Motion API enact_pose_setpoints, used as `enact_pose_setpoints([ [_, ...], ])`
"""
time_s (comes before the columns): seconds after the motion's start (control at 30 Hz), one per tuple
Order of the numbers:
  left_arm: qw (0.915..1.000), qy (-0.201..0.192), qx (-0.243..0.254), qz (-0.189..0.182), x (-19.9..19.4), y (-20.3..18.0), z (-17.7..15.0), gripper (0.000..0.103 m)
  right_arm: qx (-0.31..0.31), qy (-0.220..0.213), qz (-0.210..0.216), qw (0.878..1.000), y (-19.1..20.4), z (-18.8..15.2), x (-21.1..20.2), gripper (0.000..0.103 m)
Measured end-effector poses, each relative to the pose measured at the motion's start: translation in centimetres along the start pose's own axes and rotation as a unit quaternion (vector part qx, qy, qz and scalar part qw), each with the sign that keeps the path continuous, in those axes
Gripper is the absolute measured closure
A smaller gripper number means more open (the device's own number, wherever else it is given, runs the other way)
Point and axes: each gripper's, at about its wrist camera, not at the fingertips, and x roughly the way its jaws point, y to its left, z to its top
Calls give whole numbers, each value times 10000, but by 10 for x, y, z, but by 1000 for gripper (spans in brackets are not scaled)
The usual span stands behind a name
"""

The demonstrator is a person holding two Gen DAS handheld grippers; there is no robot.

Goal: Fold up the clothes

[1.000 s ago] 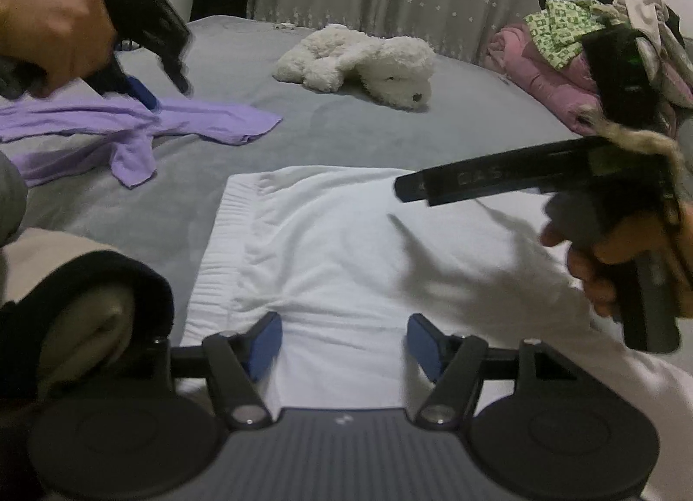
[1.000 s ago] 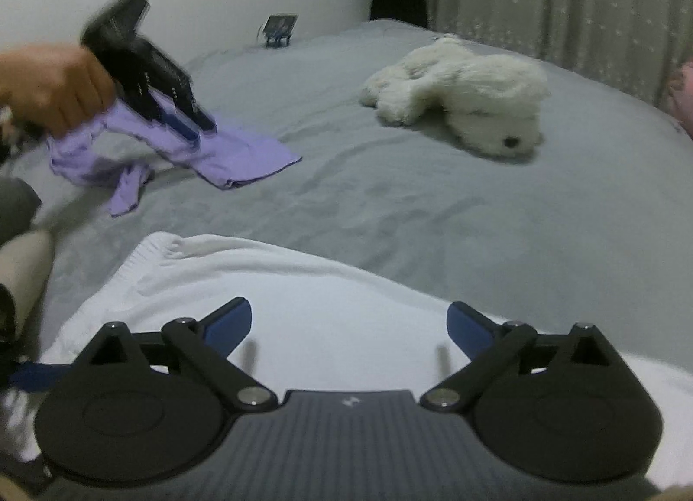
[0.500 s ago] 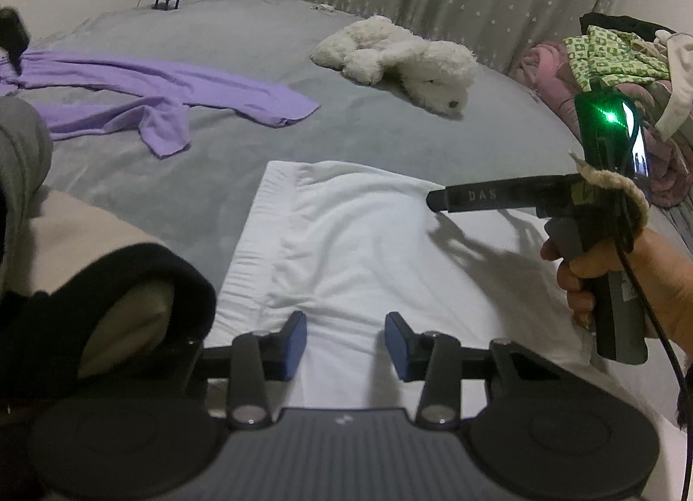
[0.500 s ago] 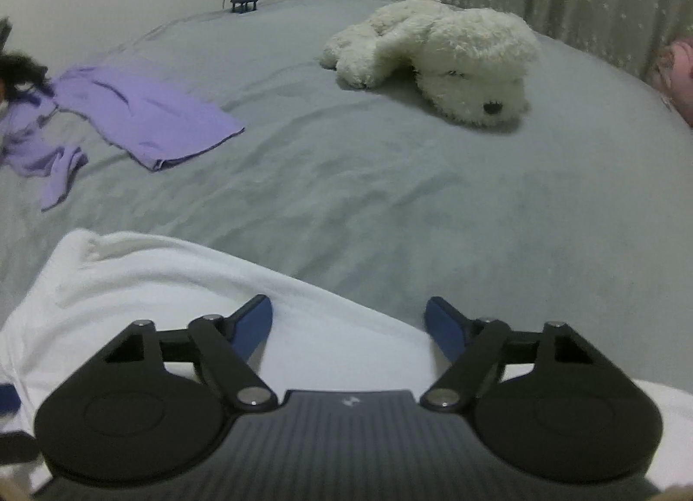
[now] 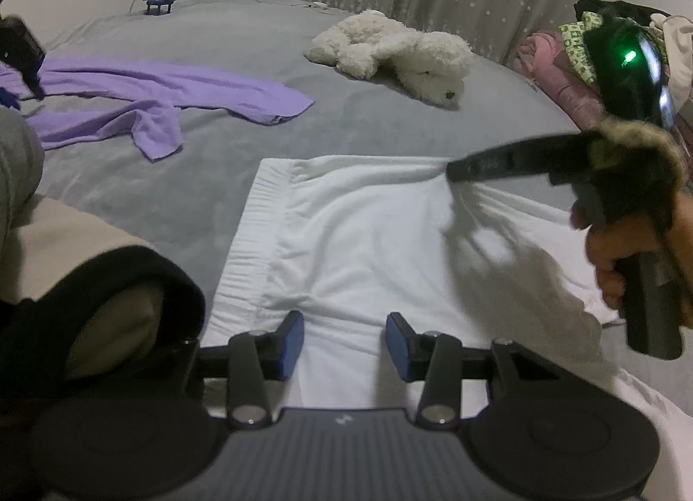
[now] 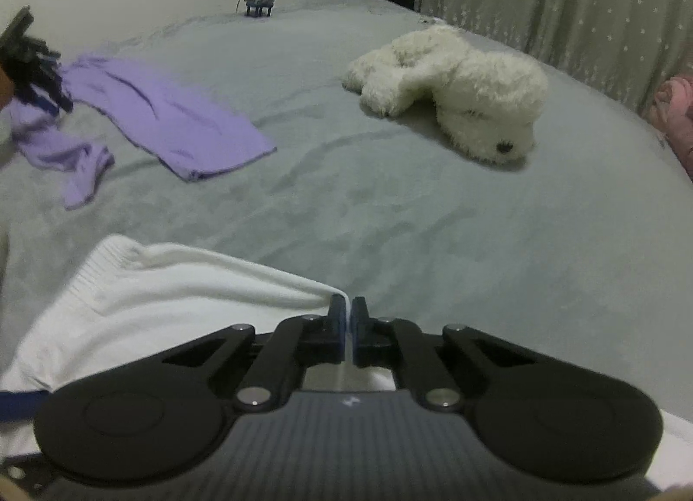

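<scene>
Pinching the far edge of the white garment (image 6: 182, 284) on the bed (image 6: 411, 206) — right tool (image 6: 348, 313) spread half a second ago; left tool (image 5: 344, 338) spread, hovering over near edge — likely lifting into a fold.

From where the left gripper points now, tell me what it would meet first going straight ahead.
Probably the white garment first: the left gripper, jaws open, sits low over it. Beyond lies bare grey bed, then the white plush toy. Height above the cloth is unclear.

Low wrist views over bed (image 5: 390, 124)
</scene>
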Motion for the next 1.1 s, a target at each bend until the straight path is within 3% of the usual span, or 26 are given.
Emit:
enact_pose_setpoints([
  [0.37,9997,93,-134,-161,0,4,3,55,334,-197,326,9987,6,0,-79,101],
  [0.57,9995,160,-204,-196,0,4,5,54,480,-389,651,9960,19,-29,-120,103],
  [0.83,9990,220,-290,-271,-3,7,5,54,480,-225,844,9950,37,-65,-138,103],
  [0.97,9988,185,-340,-311,-3,7,5,54,441,-165,803,9957,36,-69,-132,84],
  [1.0,9987,177,-356,-327,-3,8,5,55,410,-178,779,9960,36,-68,-128,67],
  [1.07,9985,163,-386,-356,-2,9,5,57,347,-203,733,9965,35,-67,-121,43],
  [1.1,9983,157,-420,-371,-2,10,6,58,316,-215,710,9967,35,-67,-118,42],
])
